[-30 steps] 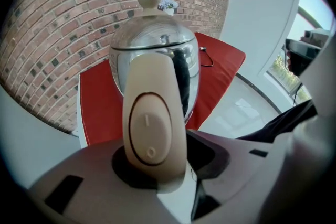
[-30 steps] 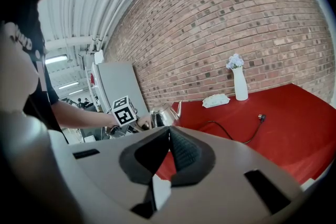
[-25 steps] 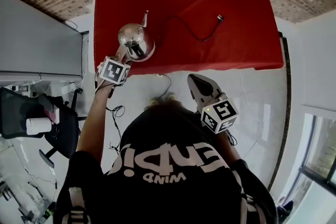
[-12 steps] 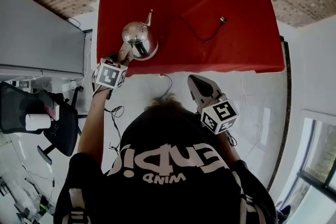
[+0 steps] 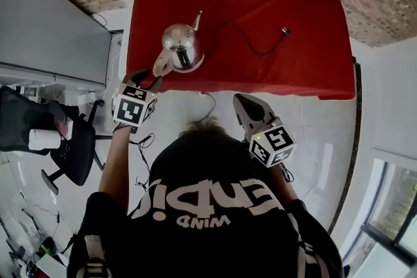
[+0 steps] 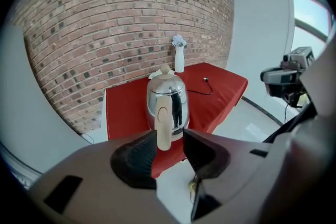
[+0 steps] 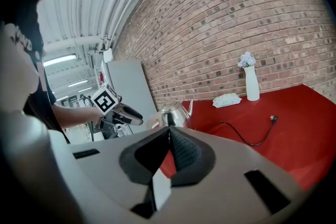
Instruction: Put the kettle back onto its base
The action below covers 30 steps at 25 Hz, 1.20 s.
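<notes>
polished steel kettle [image 5: 182,49], round-bellied with one cream handle and one thin spout, stands on the red-clothed table [image 5: 306,62] near its front edge. left gripper [image 6: 170,136] (one of two) hangs just short of it, ribbed black jaws wide, just narrowed slightly, nothing between them. right gripper [image 7: 168,136] has its jaws pressed together.

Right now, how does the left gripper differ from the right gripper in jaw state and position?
Jaws: the left gripper's stand apart, having just been closing slightly, and the handle of the kettle shows in the gap, untouched. The right gripper's are together with nothing between them.
Position: the left gripper is close to the kettle and lined up on its handle. The right gripper is held farther from it.
Both hold nothing.
</notes>
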{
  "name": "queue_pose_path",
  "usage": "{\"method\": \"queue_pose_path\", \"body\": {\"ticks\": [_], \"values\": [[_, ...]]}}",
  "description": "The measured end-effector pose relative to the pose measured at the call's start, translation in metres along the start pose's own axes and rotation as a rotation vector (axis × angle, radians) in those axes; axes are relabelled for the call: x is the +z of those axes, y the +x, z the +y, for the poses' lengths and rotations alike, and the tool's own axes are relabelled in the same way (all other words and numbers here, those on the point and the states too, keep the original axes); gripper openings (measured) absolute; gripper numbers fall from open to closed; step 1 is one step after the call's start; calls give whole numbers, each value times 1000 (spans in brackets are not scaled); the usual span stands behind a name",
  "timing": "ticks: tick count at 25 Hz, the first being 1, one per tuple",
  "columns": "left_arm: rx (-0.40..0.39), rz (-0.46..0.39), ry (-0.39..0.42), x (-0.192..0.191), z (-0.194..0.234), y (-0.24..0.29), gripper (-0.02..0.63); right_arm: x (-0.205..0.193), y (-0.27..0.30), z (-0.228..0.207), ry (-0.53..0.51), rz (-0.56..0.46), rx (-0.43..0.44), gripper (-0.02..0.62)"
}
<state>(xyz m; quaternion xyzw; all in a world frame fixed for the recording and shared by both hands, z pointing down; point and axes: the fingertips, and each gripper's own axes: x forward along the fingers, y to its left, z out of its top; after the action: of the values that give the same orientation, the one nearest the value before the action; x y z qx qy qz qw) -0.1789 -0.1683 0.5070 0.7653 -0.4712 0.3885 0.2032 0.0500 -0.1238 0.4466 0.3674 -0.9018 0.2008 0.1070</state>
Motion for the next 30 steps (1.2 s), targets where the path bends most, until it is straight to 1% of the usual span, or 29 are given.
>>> {"method": "queue_pose_path", "body": {"ticks": [5, 6, 11, 16, 19, 23, 27, 30], "values": [[-90, -95, -78, 5, -21, -29, 108, 3, 9, 12, -14, 9, 42, 23], [-100, -108, -85, 6, -25, -34, 84, 3, 11, 14, -16, 10, 50, 23], [-161, -198, -142, 7, -44, -57, 52, 6, 19, 27, -29, 10, 98, 23], [-199, -314, -194, 6, -54, -74, 12, 9, 23, 39, -19, -14, 153, 23], [-210, -391, -213, 7, -57, -84, 9, 10, 27, 45, -35, -8, 169, 23], [-214, -490, -217, 10, -60, -96, 8, 12, 30, 50, -51, 1, 192, 22], [-223, -497, -185, 10, -68, -98, 8, 14, 32, 56, -63, 4, 217, 23], [-224, -490, -181, 10, -69, -97, 8, 17, 34, 59, -76, 2, 236, 23]]}}
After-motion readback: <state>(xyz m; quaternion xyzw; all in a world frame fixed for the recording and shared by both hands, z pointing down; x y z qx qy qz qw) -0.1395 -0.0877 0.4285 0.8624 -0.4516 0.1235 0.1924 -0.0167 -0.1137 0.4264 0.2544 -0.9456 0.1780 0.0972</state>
